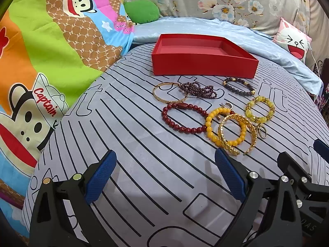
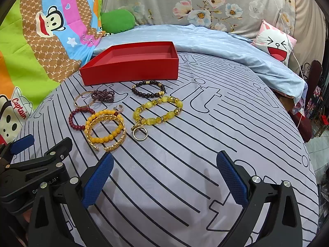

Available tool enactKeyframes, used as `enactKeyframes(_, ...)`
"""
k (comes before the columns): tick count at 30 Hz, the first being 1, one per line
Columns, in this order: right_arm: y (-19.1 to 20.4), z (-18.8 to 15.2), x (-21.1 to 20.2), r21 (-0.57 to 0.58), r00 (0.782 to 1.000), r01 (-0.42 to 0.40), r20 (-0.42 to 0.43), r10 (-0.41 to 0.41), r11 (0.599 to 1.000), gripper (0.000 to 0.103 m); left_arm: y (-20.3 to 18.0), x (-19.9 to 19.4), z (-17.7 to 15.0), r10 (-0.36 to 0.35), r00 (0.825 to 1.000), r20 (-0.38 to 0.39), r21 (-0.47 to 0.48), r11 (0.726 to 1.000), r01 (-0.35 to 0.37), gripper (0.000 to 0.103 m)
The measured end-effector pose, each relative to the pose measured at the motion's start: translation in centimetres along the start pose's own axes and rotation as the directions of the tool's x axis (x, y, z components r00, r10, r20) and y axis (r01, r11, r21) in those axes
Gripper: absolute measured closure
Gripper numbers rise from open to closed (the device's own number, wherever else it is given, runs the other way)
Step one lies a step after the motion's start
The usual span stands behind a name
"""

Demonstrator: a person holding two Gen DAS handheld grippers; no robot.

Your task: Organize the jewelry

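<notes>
My left gripper (image 1: 164, 175) hangs released over the striped sheet (image 1: 144, 144), jaws wide with nothing between them; my right gripper (image 2: 164, 175) is spread the same way just beside it. Beyond the fingertips lies the jewelry: a gold cuff (image 2: 107, 132) overlapping an orange bead bracelet (image 2: 104, 127), a gold ring (image 2: 139, 133) to their right, and a yellow bracelet (image 2: 157, 113) farther off. Farthest sits the red box (image 2: 131, 65).

A grey striped bed cover (image 2: 185, 144) carries a red box (image 2: 131, 70) toward its far edge, bracelets (image 2: 158, 111) just before it.
</notes>
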State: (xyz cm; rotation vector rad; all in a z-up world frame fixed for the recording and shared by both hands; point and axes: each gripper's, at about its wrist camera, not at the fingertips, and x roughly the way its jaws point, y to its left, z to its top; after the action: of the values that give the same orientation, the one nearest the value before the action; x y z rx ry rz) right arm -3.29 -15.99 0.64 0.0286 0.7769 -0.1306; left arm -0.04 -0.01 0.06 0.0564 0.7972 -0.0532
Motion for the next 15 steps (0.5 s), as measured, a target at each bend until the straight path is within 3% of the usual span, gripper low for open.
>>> enactKeyframes(15, -0.35, 0.12, -0.52, 0.015, 1.0, -0.001, 0.009, 0.001, 1.0, 0.006, -0.46, -0.54, 0.0, 0.039, 0.999, 0.02, 0.023, 0.999, -0.039, 0.011)
